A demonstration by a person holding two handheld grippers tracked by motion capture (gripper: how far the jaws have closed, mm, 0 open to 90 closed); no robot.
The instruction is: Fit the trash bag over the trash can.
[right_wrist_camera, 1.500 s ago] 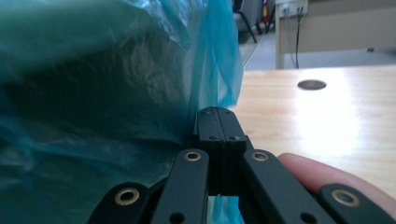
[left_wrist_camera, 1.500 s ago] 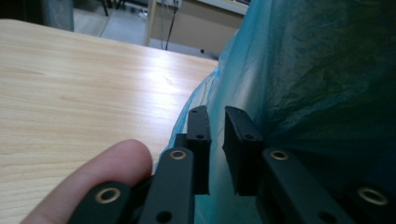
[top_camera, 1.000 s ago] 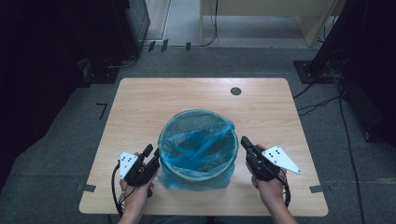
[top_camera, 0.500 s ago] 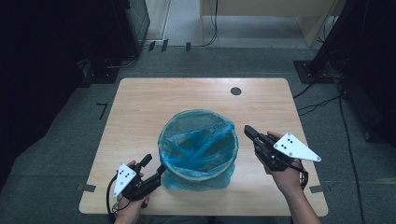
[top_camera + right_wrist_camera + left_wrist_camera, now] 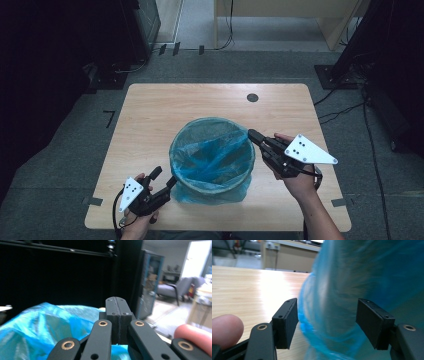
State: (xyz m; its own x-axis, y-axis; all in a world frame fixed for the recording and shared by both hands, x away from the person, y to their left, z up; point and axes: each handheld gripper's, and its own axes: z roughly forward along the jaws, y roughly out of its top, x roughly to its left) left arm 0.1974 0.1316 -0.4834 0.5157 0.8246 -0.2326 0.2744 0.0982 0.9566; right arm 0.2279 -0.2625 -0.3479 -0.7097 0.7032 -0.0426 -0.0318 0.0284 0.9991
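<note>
- Light wood table (image 5: 150, 120) on grey carpet floor (image 5: 70, 150).
- Dark shelves (image 5: 75, 40) at the far left, with cables on the floor nearby.
- Pale wood furniture (image 5: 280, 20) at the back.
- Grey armchair (image 5: 172, 291) and glass cabinet (image 5: 148, 282) in a bright corner.

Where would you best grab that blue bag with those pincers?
Probably the loose plastic low on the bag's outer side, coming in level from the near-left corner. There the film bulges out in folds, and the left gripper's open jaws straddle one. The bin's rim is stretched smooth.
</note>
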